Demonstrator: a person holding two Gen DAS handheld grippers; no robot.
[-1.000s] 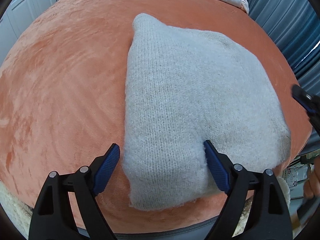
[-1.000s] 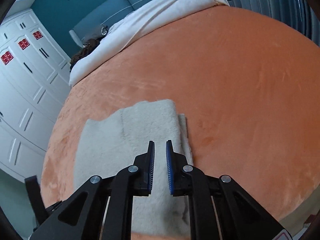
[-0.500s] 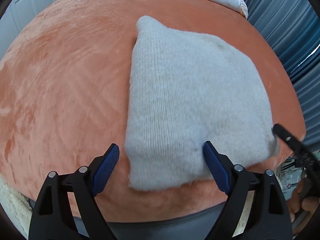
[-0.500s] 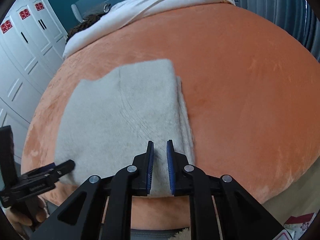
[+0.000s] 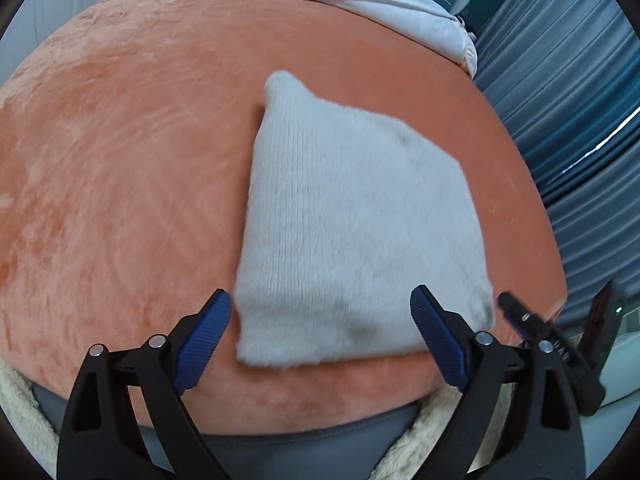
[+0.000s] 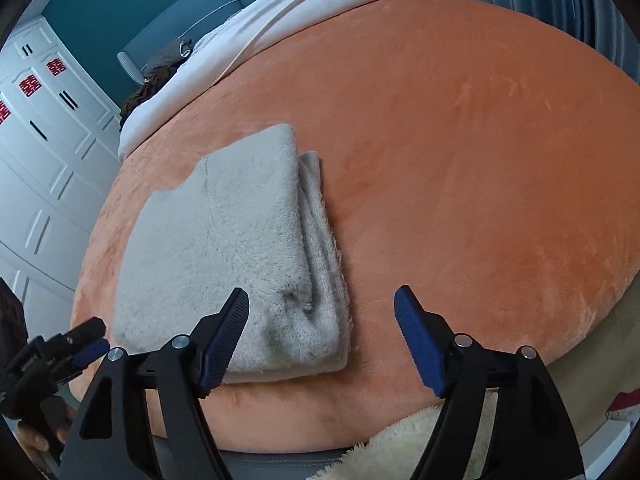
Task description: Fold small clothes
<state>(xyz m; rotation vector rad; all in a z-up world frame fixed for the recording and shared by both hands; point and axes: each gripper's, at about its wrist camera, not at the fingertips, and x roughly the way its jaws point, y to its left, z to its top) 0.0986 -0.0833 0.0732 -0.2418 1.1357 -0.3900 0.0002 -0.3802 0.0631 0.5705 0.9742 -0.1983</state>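
A folded light-grey knit garment (image 5: 352, 216) lies flat on the orange blanket (image 5: 120, 160), near the bed's front edge. In the right wrist view the same garment (image 6: 224, 248) shows stacked layers along its right side. My left gripper (image 5: 320, 340) hovers over its near edge, jaws opening wide, and the pads press on nothing. My right gripper (image 6: 320, 340) hangs above the garment's near right corner, its jaws opening, with nothing gripped. Each gripper also shows at the edge of the other's view: the right gripper (image 5: 536, 324), the left gripper (image 6: 52, 356).
A white duvet (image 6: 280, 28) lies across the far end of the bed. White wardrobe doors (image 6: 44, 132) stand to the left, blue-grey curtains (image 5: 568, 120) to the right. A cream fleecy cloth (image 6: 404, 444) hangs below the bed's front edge. A hand (image 6: 36, 436) holds the left gripper.
My right gripper's jaws went from nearly shut to wide apart. Both grippers drew back toward the bed's front edge, so the garment looks smaller. The garment itself lies still.
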